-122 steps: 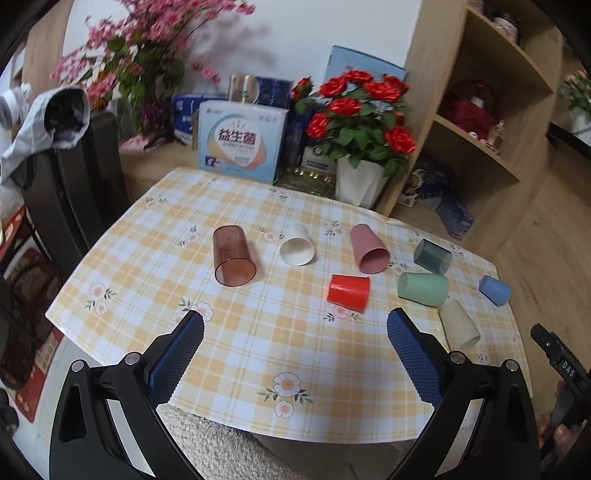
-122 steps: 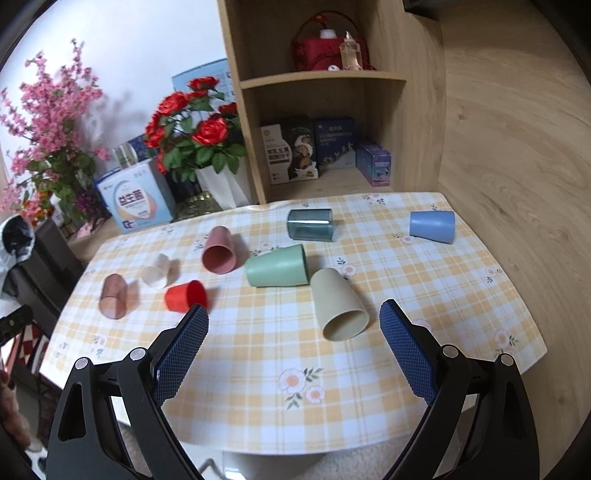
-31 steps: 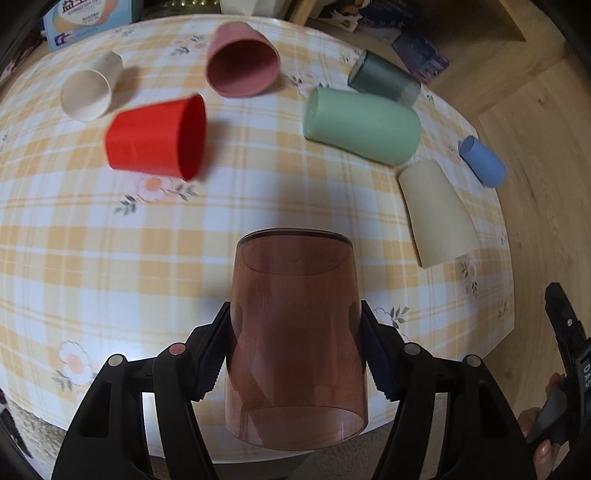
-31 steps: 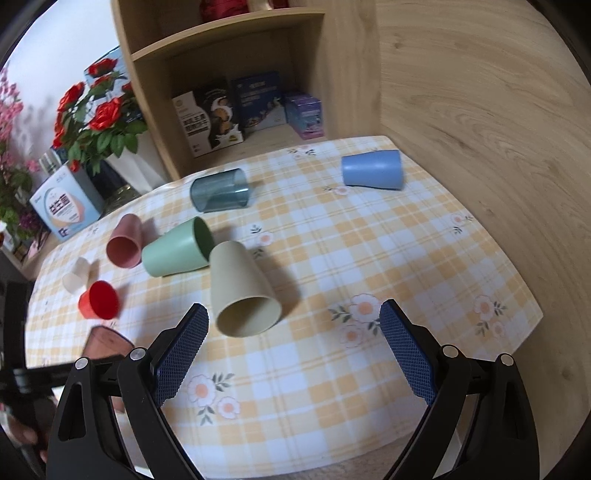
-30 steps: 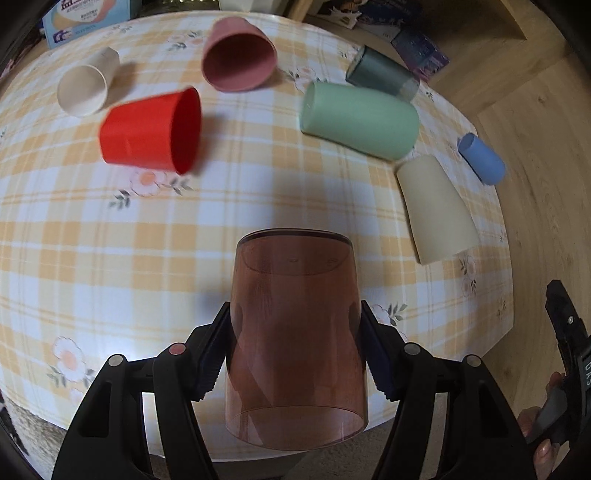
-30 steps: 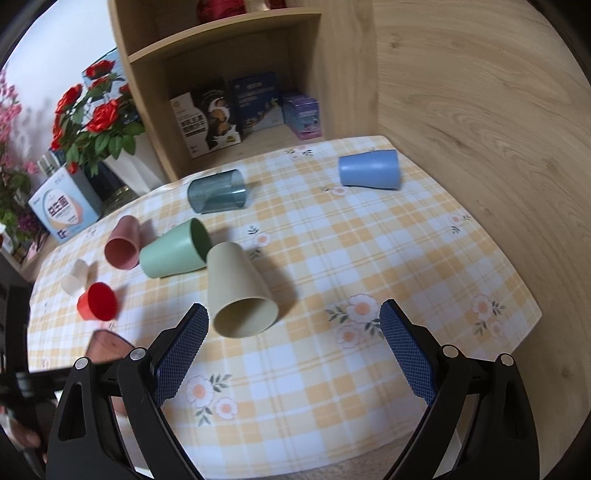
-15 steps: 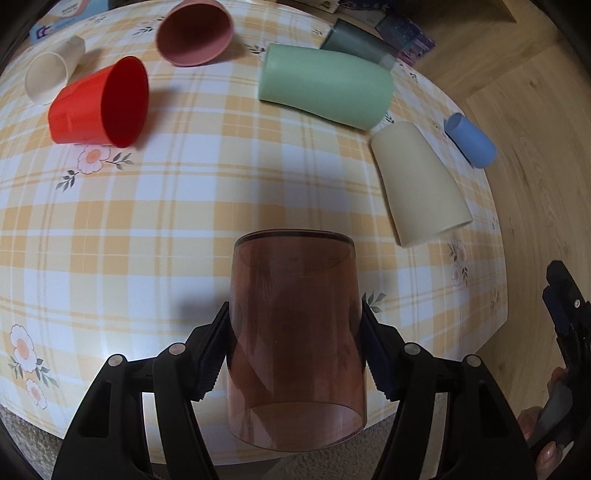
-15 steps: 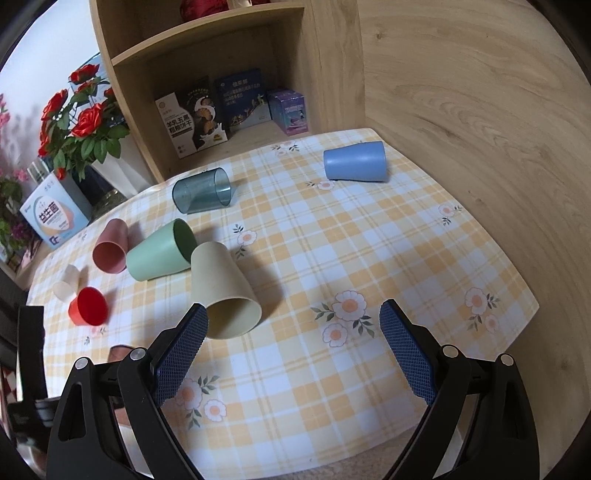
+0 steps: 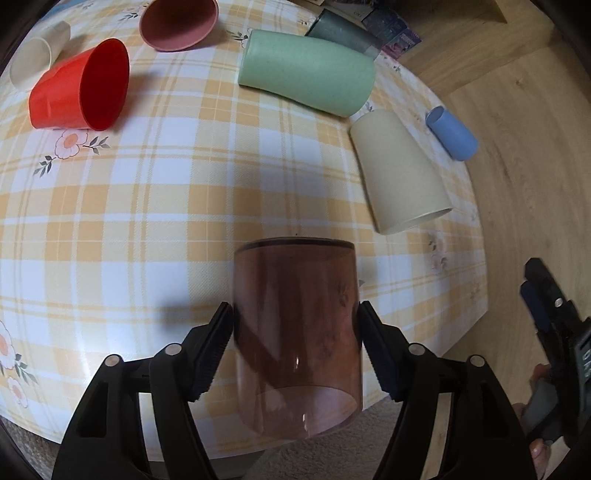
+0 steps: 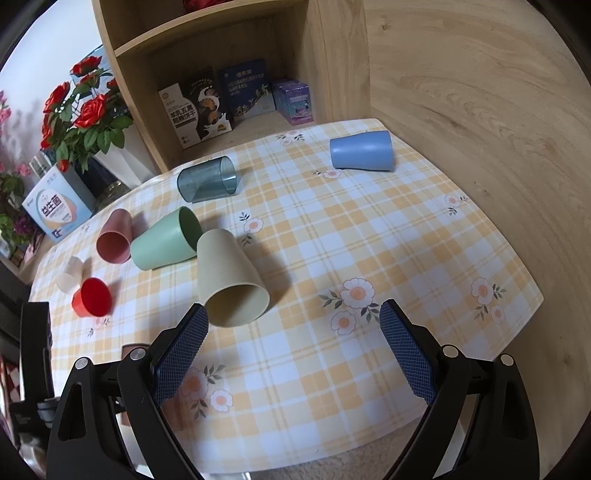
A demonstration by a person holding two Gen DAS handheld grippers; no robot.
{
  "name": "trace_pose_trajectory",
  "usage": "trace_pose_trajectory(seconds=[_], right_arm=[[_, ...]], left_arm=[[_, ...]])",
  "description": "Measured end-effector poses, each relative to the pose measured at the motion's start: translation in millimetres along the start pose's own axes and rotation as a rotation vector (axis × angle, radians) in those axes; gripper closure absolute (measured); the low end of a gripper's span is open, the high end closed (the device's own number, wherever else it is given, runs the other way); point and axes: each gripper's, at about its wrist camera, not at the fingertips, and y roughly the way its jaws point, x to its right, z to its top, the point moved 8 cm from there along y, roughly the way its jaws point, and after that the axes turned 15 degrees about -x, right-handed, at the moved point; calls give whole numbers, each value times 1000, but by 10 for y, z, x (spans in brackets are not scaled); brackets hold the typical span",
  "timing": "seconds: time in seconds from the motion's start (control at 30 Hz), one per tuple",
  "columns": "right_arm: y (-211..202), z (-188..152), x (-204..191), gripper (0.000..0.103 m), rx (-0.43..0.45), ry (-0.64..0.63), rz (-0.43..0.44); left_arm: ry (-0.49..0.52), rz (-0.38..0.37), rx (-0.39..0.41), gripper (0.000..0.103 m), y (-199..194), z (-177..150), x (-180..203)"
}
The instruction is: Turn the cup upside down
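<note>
My left gripper is shut on a clear brown cup and holds it above the near part of the checked table; the cup's open end faces the camera. A sliver of the brown cup shows in the right wrist view, behind the left finger. My right gripper is open and empty above the table's front edge, just right of a beige cup lying on its side. Its body shows at the right edge of the left wrist view.
Other cups lie on their sides: red, pink, green, beige, blue, grey-blue, small white. A wooden shelf and rose vase stand behind the table.
My left gripper has carried the brown cup forward and right over the table, so the lying cups appear closer. The right gripper has shifted slightly toward the beige cup.
</note>
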Motion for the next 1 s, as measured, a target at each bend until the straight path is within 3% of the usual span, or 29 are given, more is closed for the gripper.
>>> trace_pose_trajectory(seconds=[0.47,0.67,0.87,1.0], right_arm=[[-146,-55,-122,12,5,-20,-3],[-222,-91,-185,12,6,-35,-8],[-318,-135,-275,12,0,-51,3],[-388,-159,-354,12,-3,-64,17]], left_arm=[[-9,-28,43,29,-184,-51,-12],[4,-30,63,22,-266,-103,16],[-2,-25,112,15,-452,-132,-55],[-4,19,186,11,-691,-148,-182]])
